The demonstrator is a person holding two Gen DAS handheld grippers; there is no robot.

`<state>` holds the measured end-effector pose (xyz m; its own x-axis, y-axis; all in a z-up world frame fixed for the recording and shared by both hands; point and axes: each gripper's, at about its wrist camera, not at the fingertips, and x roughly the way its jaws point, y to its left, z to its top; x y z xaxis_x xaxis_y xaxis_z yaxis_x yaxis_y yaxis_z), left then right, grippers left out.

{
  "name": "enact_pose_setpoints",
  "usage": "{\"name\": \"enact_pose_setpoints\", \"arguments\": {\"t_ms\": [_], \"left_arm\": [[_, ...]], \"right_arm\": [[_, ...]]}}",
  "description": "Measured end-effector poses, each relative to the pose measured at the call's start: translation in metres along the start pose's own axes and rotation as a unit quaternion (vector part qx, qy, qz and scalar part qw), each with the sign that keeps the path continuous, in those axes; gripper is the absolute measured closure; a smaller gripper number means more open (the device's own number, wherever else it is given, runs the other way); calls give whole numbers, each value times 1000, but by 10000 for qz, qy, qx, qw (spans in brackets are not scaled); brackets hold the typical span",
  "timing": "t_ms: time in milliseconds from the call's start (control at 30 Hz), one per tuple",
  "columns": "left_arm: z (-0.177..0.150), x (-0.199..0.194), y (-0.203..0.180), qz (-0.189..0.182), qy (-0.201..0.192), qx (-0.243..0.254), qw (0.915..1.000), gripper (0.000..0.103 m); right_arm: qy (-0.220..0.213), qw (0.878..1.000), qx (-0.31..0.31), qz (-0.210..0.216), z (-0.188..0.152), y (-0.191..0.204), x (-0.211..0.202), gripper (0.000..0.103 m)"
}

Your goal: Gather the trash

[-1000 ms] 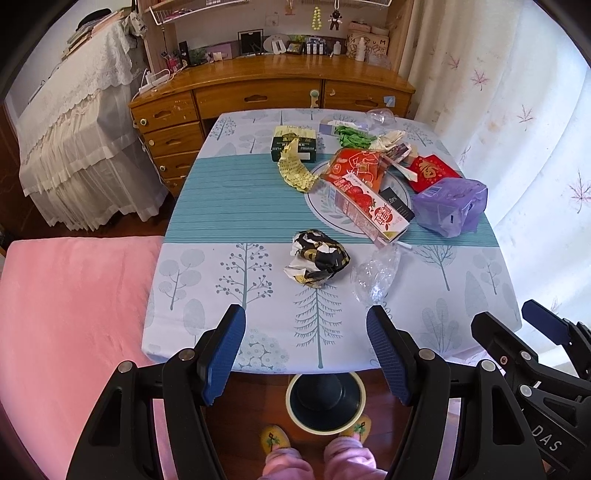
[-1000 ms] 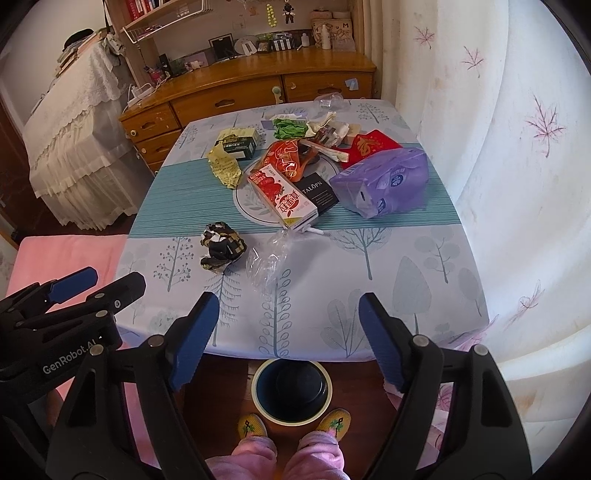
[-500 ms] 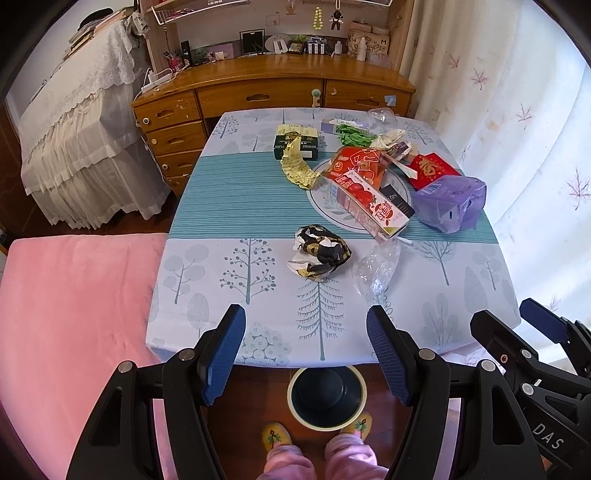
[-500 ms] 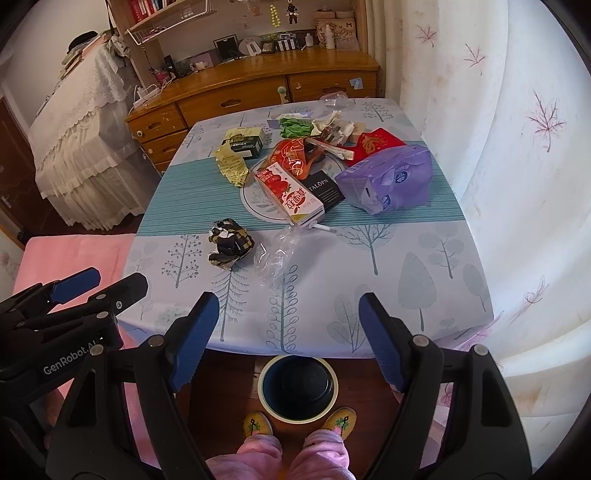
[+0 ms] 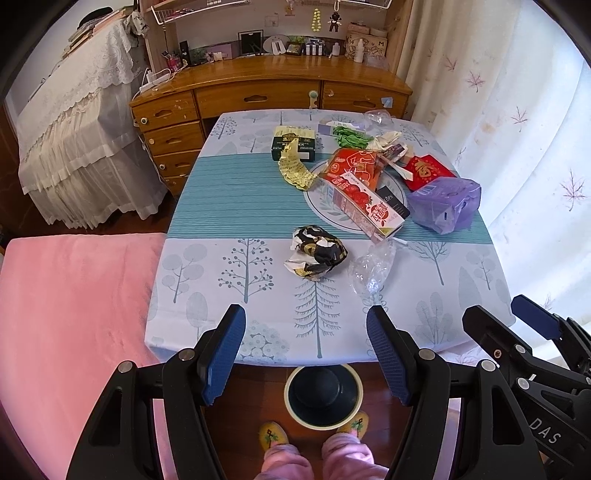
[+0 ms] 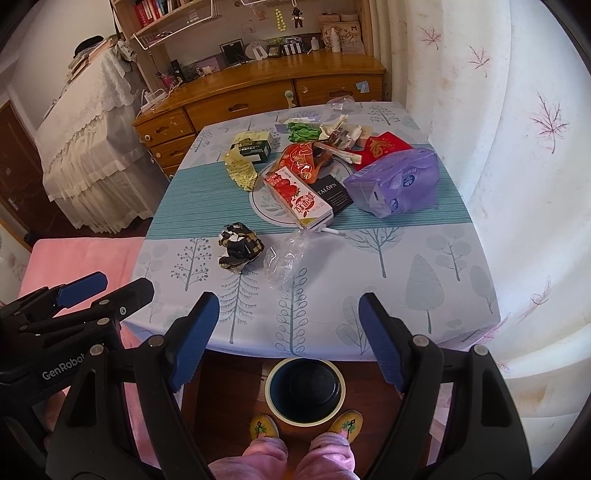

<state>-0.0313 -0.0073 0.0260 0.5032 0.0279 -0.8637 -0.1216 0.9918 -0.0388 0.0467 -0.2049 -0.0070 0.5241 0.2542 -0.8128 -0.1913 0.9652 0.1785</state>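
Both grippers – left [image 5: 306, 349] and right [image 6: 288, 339] – hang with jaws wide and empty. Trash litters the tabletop [image 5: 229, 206]; the crumpled wrapper [image 5: 316, 254] lies nearest, at twelve o'clock. Best take it squarely, then drop it in the bin [image 5: 323, 395] at six – it looks empty.

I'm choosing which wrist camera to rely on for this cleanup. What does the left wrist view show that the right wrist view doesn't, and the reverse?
Only the left wrist view shows the right gripper, open, at its lower right edge. Only the right wrist view shows the red books on the wall shelf and the left gripper, open, at its lower left edge. Both show the crumpled black-and-gold wrapper, the clear plastic bag, the purple plastic pack and the round dark bin on the floor.
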Motion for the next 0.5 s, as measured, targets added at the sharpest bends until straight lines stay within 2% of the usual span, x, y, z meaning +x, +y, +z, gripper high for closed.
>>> {"name": "enact_pose_setpoints", "arguments": {"t_ms": [200, 300, 500], "left_arm": [[4, 3, 2, 70, 40, -56, 10000, 33], [8, 11, 6, 18, 168, -123, 9998, 33], [16, 27, 17, -30, 161, -113, 9998, 33]], "right_arm": [[1, 10000, 1, 23, 1, 1, -1, 27], [8, 10000, 2, 31, 1, 1, 0, 27], [33, 10000, 10, 33, 1, 3, 1, 27]]}}
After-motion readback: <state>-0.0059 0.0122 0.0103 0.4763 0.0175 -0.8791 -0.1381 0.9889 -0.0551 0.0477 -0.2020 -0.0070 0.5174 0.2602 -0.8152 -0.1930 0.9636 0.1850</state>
